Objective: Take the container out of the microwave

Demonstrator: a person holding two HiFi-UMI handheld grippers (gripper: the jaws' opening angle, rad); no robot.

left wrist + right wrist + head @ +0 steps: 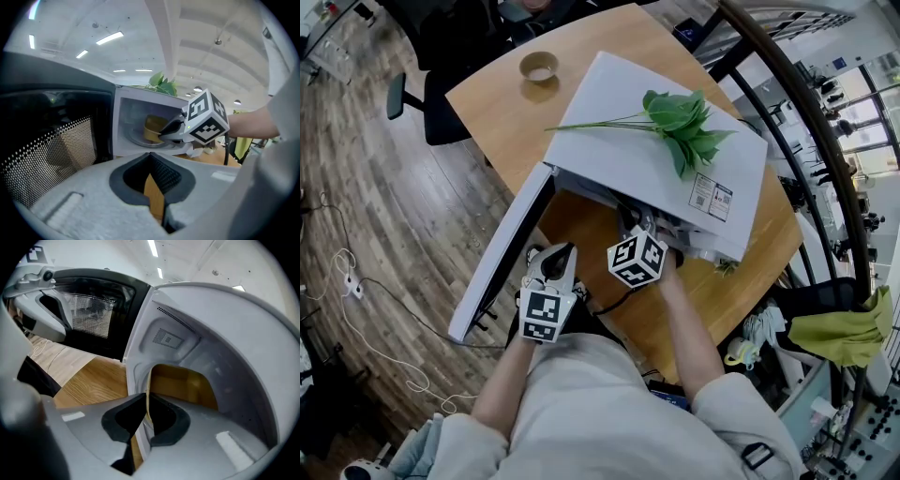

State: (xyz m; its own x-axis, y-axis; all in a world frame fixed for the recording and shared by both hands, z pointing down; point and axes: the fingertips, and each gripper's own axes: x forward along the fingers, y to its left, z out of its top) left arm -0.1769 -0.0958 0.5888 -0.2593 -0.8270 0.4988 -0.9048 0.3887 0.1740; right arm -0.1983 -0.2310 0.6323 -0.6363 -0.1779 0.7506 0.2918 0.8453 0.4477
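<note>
While the microwave (656, 159) is sitting on the counter (502, 103) with its door (502, 253) hanging open, the right gripper (639, 246) is extending into the cavity and the left gripper (555, 267) is hovering beside the door. From the left gripper view, its jaws are resting together, empty, while the yellow container (152, 127) is sitting inside the microwave. From the right gripper view, the jaws are pinching the container's rim. Judging from this, the grasp is done and the lift-out is not.

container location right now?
Centre of the left gripper view: the container sits inside the open microwave, with the right tool shut on its rim.
</note>
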